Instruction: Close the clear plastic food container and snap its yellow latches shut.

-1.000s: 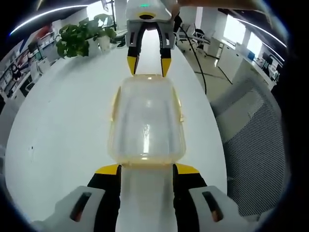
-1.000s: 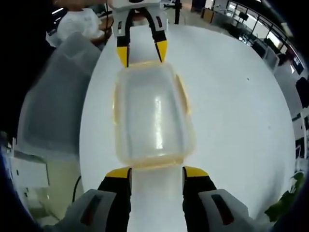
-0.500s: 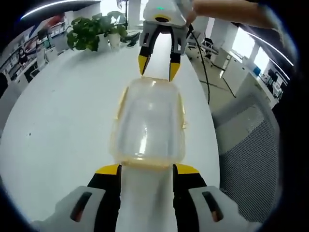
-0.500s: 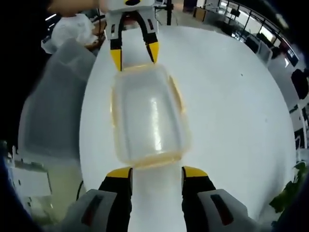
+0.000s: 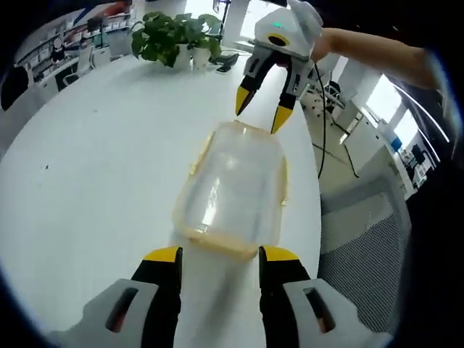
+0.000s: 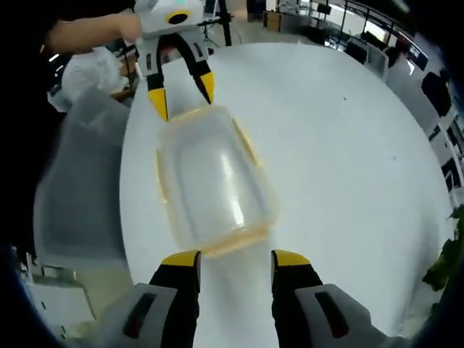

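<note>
The clear plastic container (image 5: 233, 190) lies on the white table (image 5: 87, 167) with its lid on top and yellow latches (image 5: 284, 181) along its long sides. My left gripper (image 5: 221, 255) stands open just short of its near end, with nothing between the jaws. My right gripper (image 5: 261, 112) hangs open at the far end, its yellow tips by the rim. In the right gripper view the same container (image 6: 210, 181) lies skewed, with my right gripper (image 6: 235, 259) open at its near end and my left gripper (image 6: 181, 96) open at the far end. Whether the latches (image 6: 243, 141) are snapped down I cannot tell.
A potted plant (image 5: 170, 32) stands at the table's far end. A mesh office chair (image 5: 355, 239) is close beside the table edge; it is seen as a grey chair (image 6: 80, 181) in the right gripper view. A person's arm (image 5: 377, 54) holds the right gripper.
Both views have swung, so the container now lies at a slant in each. Both grippers stay open at opposite ends of it.
</note>
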`<state>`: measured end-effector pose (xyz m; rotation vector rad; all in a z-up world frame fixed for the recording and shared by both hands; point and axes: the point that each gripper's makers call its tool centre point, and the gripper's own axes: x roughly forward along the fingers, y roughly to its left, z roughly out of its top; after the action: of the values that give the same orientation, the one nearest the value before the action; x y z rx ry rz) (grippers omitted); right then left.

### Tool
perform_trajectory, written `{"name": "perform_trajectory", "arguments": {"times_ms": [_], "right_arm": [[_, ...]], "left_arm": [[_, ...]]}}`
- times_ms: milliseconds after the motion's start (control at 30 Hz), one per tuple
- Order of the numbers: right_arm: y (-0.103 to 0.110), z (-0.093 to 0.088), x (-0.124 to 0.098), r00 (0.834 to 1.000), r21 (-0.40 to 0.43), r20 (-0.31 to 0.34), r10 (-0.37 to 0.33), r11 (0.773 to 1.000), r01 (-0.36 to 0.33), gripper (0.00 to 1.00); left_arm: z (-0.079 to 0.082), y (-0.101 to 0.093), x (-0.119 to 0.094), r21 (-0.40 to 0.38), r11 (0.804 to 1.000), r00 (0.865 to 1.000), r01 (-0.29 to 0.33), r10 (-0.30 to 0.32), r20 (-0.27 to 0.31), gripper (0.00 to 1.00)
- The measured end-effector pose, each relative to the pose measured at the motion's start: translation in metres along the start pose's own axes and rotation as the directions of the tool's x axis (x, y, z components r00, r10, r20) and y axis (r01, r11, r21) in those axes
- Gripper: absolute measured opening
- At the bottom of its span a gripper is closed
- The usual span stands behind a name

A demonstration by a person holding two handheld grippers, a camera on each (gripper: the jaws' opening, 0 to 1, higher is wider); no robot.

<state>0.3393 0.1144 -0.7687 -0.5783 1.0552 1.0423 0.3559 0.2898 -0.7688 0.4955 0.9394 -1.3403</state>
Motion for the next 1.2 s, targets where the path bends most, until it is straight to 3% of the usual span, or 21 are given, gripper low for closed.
{"name": "perform_trajectory", "arguments": {"times_ms": [233, 300, 800, 1033, 1200], "right_arm": [[-0.004, 0.001, -0.004, 1.000, 0.066, 0.023, -0.006, 0.998, 0.004, 0.36], [-0.003, 0.001, -0.003, 1.000, 0.084, 0.028, -0.004, 0.996, 0.002, 0.36], [-0.008, 0.006, -0.004, 0.997, 0.229, 0.065, -0.044, 0.973, 0.028, 0.33], [-0.006, 0.005, -0.001, 0.997, 0.272, 0.066, -0.047, 0.962, 0.027, 0.34], [-0.007, 0.009, 0.000, 0.994, 0.342, 0.093, -0.066, 0.939, 0.030, 0.34]], "left_arm": [[-0.001, 0.000, 0.001, -0.081, 0.997, 1.000, -0.001, 0.001, 0.001, 0.39], [0.000, -0.001, 0.001, -0.157, 0.987, 1.000, 0.013, -0.010, 0.018, 0.39], [-0.004, 0.007, 0.000, -0.296, 0.955, 0.999, -0.036, 0.046, 0.028, 0.36], [-0.004, 0.009, 0.001, -0.353, 0.934, 0.997, -0.057, 0.074, 0.036, 0.36], [0.001, 0.009, 0.000, -0.437, 0.898, 0.994, -0.042, 0.082, 0.073, 0.36]]}}
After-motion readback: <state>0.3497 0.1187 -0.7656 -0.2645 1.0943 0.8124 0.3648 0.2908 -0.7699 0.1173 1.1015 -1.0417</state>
